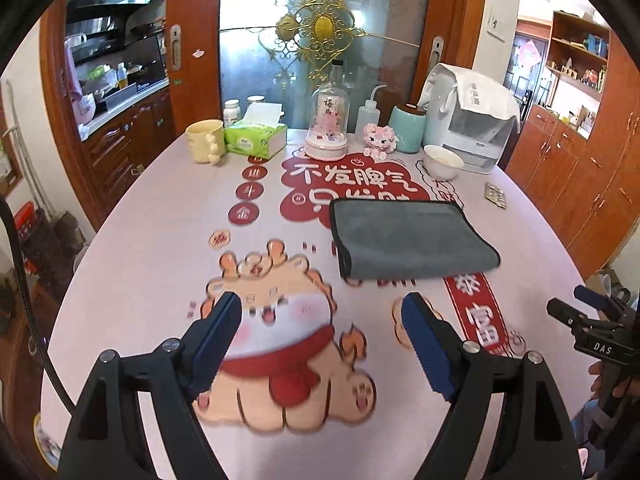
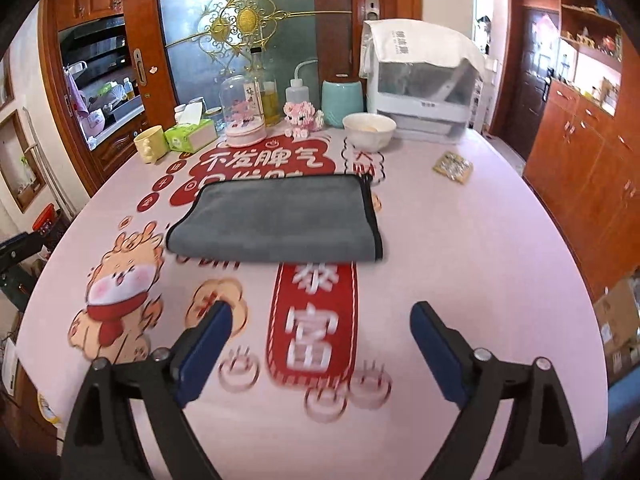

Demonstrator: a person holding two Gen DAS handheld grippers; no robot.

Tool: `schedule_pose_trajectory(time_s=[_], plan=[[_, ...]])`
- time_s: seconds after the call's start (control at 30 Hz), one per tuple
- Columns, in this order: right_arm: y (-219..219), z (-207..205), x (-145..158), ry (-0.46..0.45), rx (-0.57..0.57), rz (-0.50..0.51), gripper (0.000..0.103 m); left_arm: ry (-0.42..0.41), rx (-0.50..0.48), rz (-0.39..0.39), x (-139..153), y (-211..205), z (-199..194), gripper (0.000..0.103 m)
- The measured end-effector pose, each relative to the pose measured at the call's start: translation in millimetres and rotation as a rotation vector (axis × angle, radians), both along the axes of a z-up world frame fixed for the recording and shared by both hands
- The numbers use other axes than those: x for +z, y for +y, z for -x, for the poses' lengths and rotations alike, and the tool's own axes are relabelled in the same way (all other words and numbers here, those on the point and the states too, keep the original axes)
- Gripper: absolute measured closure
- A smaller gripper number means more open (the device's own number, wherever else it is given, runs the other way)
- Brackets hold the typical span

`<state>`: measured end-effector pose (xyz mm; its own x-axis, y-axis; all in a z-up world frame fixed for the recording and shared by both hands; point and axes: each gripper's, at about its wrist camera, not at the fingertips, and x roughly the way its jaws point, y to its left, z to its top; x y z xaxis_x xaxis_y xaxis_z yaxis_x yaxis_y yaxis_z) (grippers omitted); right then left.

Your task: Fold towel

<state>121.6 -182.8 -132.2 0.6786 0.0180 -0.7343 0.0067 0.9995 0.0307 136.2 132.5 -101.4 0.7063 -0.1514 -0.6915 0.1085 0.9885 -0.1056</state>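
Observation:
A grey towel (image 1: 408,240) with a dark hem lies folded flat on the pink printed tablecloth (image 1: 160,248); it also shows in the right wrist view (image 2: 280,220). My left gripper (image 1: 324,312) is open and empty, above the cloth, nearer than the towel and to its left. My right gripper (image 2: 322,320) is open and empty, nearer than the towel's front edge. The right gripper also shows at the right edge of the left wrist view (image 1: 588,312).
Along the table's far side stand a yellow mug (image 1: 206,140), a green tissue box (image 1: 256,138), a glass dome ornament (image 1: 326,128), a squeeze bottle (image 1: 368,118), a pink toy (image 1: 380,140), a teal jar (image 1: 408,128), a white bowl (image 1: 442,162) and a white appliance (image 1: 472,120). A foil packet (image 2: 452,166) lies right of the towel.

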Motion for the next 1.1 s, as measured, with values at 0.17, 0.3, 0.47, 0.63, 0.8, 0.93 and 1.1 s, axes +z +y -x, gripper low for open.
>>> schedule_pose_trajectory(time_s=[0.17, 0.3, 0.47, 0.63, 0.8, 0.93, 1.1], plan=[[8, 42, 1, 0.034, -0.012, 0.006, 0.004, 0.034, -0.009, 0.004, -4, 0, 43, 0.022], [15, 71, -1, 0.072, -0.024, 0.003, 0.000, 0.083, -0.015, 0.021, -11, -6, 69, 0.022], [17, 93, -7, 0.158, -0.023, -0.074, 0.000, 0.150, -0.036, -0.003, -20, -24, 95, 0.022], [18, 103, -14, 0.240, 0.009, -0.115, 0.000, 0.255, -0.035, -0.043, -35, -47, 104, 0.021], [18, 116, -2, 0.261, 0.041, -0.094, 0.000, 0.323, -0.033, -0.070, -39, -70, 107, 0.021], [8, 120, 17, 0.256, 0.045, -0.112, 0.000, 0.332, -0.028, -0.056, -21, -85, 104, 0.012], [-4, 131, 56, 0.220, 0.024, -0.128, 0.000, 0.300, 0.012, -0.095, 18, -97, 100, 0.004]])
